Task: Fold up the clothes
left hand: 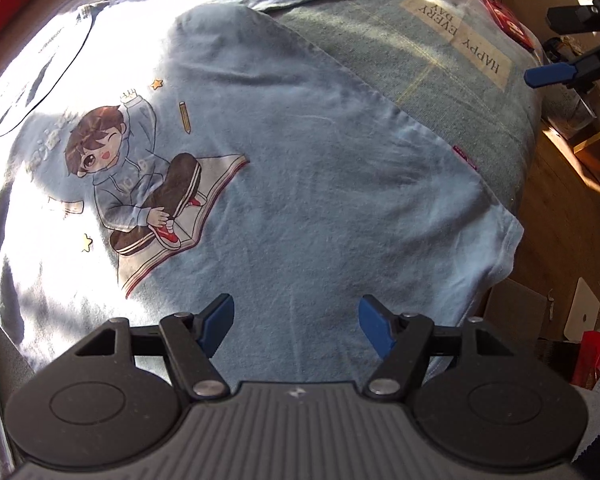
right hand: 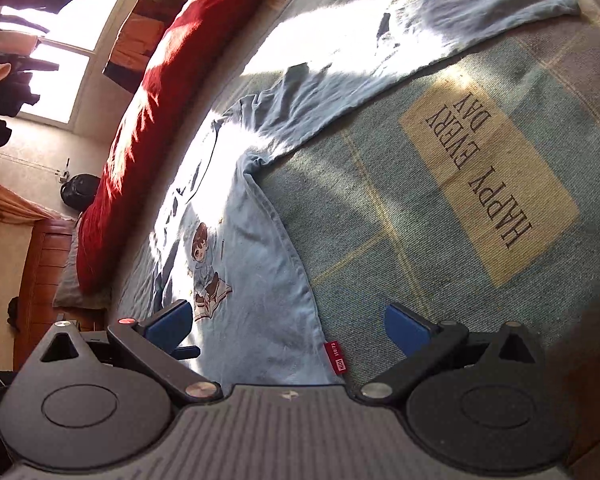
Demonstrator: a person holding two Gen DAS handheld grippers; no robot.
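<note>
A light blue long-sleeved shirt (left hand: 300,184) lies spread flat on the bed, its cartoon boy print (left hand: 140,184) facing up. My left gripper (left hand: 298,324) hangs over the shirt's lower part, pointing down, open with nothing between its blue pads. My right gripper (right hand: 290,324) is open too, above the shirt's side seam (right hand: 296,264) near a small red tag (right hand: 334,356). In the left wrist view the right gripper (left hand: 556,44) shows at the far right, beyond the bed's edge. One sleeve (right hand: 500,4) stretches away across the bed.
The bed cover (right hand: 380,208) is blue-green with a beige "HAPPY EVERY DAY" patch (right hand: 488,184). A red quilt (right hand: 160,100) lies along the far side. Wooden floor (left hand: 560,216) and boxes sit beside the bed, a window (right hand: 72,40) behind.
</note>
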